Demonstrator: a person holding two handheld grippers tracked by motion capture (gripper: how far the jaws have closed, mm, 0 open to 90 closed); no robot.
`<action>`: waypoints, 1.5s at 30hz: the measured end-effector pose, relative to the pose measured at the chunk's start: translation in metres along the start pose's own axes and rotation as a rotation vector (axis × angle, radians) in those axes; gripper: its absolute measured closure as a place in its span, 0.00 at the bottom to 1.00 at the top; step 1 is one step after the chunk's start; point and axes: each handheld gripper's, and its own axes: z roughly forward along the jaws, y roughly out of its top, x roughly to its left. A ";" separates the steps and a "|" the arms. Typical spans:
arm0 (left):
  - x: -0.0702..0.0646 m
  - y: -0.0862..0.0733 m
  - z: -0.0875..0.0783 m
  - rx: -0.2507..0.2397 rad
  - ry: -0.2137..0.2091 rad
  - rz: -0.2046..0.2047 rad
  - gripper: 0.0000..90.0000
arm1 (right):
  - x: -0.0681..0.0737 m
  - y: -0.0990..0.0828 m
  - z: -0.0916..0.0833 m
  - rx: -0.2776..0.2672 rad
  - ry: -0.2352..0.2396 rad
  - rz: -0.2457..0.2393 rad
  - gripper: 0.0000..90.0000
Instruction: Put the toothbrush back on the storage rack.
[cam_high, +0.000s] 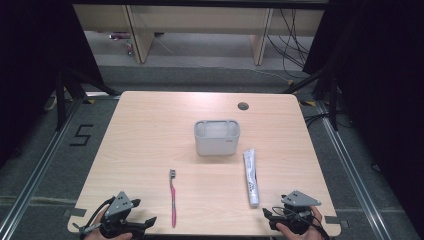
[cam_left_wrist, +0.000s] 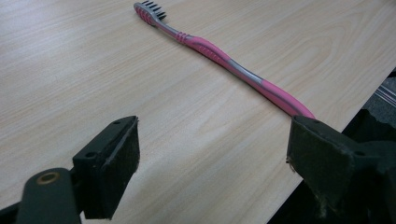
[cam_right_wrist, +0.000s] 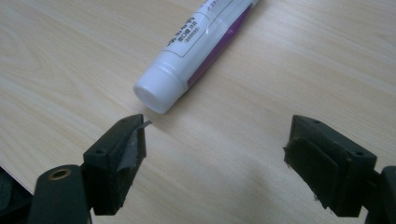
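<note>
Pink and grey, the toothbrush (cam_high: 173, 198) lay flat on the pale wooden tabletop (cam_high: 150, 135), bristle end pointing away from me toward the grey holder (cam_high: 217, 137), handle end close to the near edge. My left gripper (cam_high: 142, 223) rested low at that edge just beside the handle, its fingers (cam_left_wrist: 112, 163) spread wide apart with nothing between them; the handle's tip sat right by one of them, so I judged it the easiest place to take hold. The toothpaste tube (cam_high: 251, 176) lay flat too, to the right of the holder and a little nearer me, its white cap (cam_right_wrist: 156, 93) toward me. My right gripper (cam_high: 269, 216) waited just short of that cap, fingers (cam_right_wrist: 122, 154) likewise apart and empty. Both things seemed laid out lengthwise toward the holder, one for each hand.
</note>
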 end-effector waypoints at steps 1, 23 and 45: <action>0.000 0.000 0.000 0.000 0.000 0.000 0.19 | 0.000 0.000 0.000 0.000 0.000 0.000 0.23; 0.001 0.000 0.001 -0.014 -0.021 -0.034 0.18 | 0.002 0.002 -0.001 -0.028 -0.027 -0.010 0.25; -0.005 0.015 0.018 0.031 -0.060 -0.004 0.18 | -0.001 0.001 0.000 -0.054 -0.055 -0.033 0.25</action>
